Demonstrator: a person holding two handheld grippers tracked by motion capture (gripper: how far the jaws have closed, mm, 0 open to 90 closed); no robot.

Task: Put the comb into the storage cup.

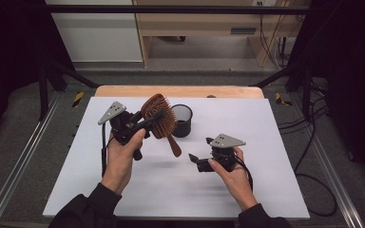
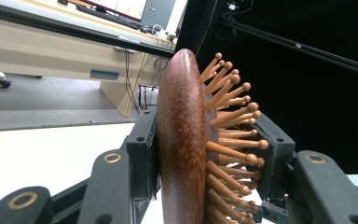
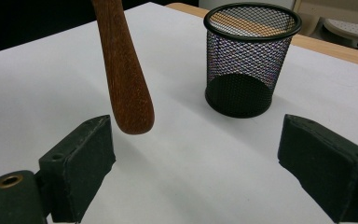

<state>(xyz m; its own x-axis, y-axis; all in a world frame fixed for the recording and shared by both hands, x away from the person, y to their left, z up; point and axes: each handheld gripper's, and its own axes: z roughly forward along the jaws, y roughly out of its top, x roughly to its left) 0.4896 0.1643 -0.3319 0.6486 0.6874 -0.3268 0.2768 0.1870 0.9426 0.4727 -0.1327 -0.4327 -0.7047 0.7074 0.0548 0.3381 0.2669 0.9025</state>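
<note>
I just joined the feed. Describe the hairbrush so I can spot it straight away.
Start at the white table and find the black mesh cup near its far edge. Just left of the cup, the left gripper holds the hairbrush up off the table, jaws clamped on its head. It is the one reddish-brown wooden thing, oval, with ball-tipped wooden bristles and its handle hanging down.

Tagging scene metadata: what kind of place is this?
Probably a lab recording station: a white board-topped table ringed by black metal framing, loose cables on grey floor, and light wooden office desks behind.
</note>
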